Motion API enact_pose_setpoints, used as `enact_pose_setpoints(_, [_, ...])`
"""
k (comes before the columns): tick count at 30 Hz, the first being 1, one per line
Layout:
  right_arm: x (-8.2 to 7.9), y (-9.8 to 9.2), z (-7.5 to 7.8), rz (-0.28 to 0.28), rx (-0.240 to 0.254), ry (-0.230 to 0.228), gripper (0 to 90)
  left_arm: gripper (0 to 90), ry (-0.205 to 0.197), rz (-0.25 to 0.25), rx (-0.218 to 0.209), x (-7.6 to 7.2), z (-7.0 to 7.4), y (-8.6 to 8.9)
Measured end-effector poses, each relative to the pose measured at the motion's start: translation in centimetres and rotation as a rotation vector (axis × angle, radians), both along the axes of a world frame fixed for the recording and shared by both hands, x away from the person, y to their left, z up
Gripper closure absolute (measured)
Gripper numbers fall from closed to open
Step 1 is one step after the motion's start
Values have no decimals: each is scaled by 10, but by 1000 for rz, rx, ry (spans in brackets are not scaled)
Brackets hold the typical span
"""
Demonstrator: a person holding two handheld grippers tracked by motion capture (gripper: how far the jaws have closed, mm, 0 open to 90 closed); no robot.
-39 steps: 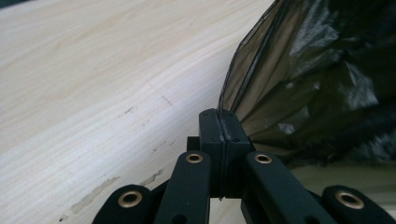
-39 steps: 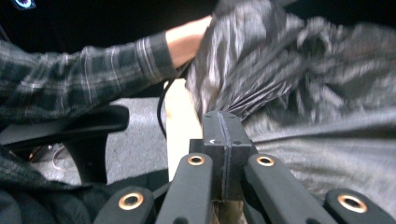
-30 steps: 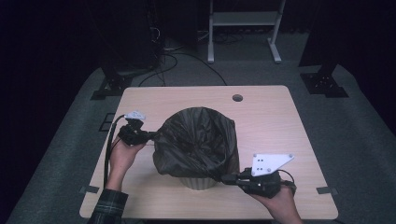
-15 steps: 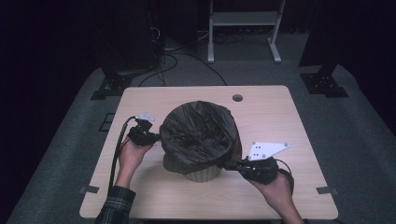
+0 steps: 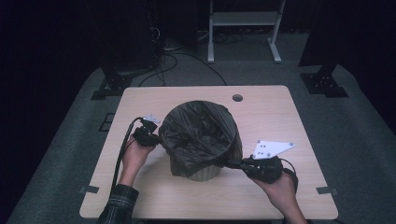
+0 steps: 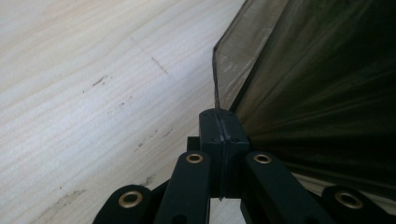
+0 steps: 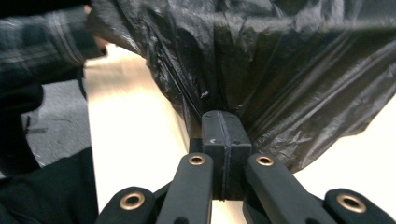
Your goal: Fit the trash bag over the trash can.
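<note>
Wooden table (image 5: 154,100), bearing at centre a pale bin (image 5: 201,174) lined with a black plastic bag (image 5: 198,133), crinkled, glossy, mouth stretched open over the rim. Left gripper (image 5: 154,140) and right gripper (image 5: 233,164), jaws pressed together, each pinching the bag's edge at opposite sides.

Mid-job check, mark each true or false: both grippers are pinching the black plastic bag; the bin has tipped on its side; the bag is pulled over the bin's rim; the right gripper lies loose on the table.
1. Both grippers pinch the black plastic bin bag. True: the left gripper and the right gripper are each shut on its film.
2. The pale round waste bin lies on its side. False: it stands upright on the light wooden table.
3. The bag covers the bin's rim. True.
4. The right gripper lies loose. False: a hand holds it.
</note>
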State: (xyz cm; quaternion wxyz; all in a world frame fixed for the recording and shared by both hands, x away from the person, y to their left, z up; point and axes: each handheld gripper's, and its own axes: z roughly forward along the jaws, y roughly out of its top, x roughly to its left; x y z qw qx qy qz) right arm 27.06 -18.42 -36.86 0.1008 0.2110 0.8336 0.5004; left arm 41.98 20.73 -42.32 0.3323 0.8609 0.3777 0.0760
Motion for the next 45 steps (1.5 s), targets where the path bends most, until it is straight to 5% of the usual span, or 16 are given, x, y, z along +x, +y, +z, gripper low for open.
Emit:
enact_pose_setpoints(6, [7, -4, -18, -71, -100, 40, 900, 900, -27, -27, -31, -5, 7, 1])
enact_pose_setpoints(9, [13, -14, -24, -108, -90, 59, 900, 900, -14, -9, 17, -1, 1, 2])
enact_pose_setpoints(16, [35, -25, -28, -208, -99, 77, 900, 900, 8, 24, 26, 8, -9, 4])
enact_pose_setpoints(27, [56, -15, -42, -225, -128, 113, 894, 896, -13, 13, 33, 5, -12, 3])
enact_pose_setpoints(28, [56, -15, -41, -225, -128, 111, 843, 843, -25, 9, 25, 4, -11, 6])
enact_pose_setpoints(29, [55, -16, -41, -225, -127, 100, 677, 765, -34, 5, 8, 2, -10, 8])
enact_pose_setpoints(33, [51, -22, -36, -238, -94, 76, 458, 518, -96, 0, -48, -8, -2, 25])
enact_pose_setpoints(39, [41, -38, -21, -236, -22, 36, 239, 138, -160, -36, -109, -30, 12, 51])
enact_pose_setpoints(45, [36, -48, -6, -213, 62, 18, 90, 0, -226, -105, -136, -64, 27, 67])
